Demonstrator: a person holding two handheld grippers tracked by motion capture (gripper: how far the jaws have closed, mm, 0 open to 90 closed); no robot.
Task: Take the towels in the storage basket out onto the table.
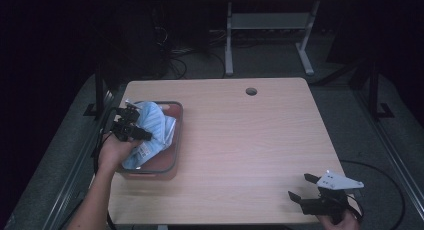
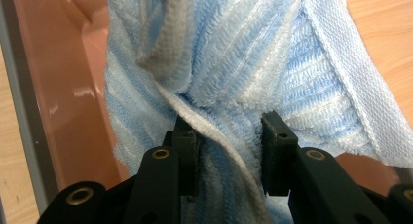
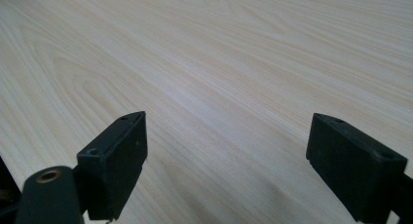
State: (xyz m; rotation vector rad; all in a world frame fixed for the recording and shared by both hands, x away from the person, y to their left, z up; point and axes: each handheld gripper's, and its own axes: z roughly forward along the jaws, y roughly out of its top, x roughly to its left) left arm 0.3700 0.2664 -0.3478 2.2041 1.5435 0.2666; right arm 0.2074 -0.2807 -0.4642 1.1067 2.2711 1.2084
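Left tongs (image 2: 229, 141): clenched on a bunched fold of the towel, one black jaw pressing in from each side. In the high view the left tongs (image 1: 131, 126) sit over the left side of the tub, held by a hand that comes in from the bottom left.
Towel (image 2: 234, 63): light blue with paler stripes, fluffy, with a flat woven border along one edge. It is crumpled and twisted, its lower end lying in the tub.
Tub (image 1: 176, 140): pinkish brown with a grey rim, rectangular, standing on the left part of the bench near its left edge.
Right tongs (image 3: 226, 165): released, jaws wide apart with bare wood between them. In the high view they (image 1: 306, 186) hover at the bench's near right corner, well apart from the tub.
Bench (image 1: 250, 140): pale wood grain, with a small round hole near the far edge.
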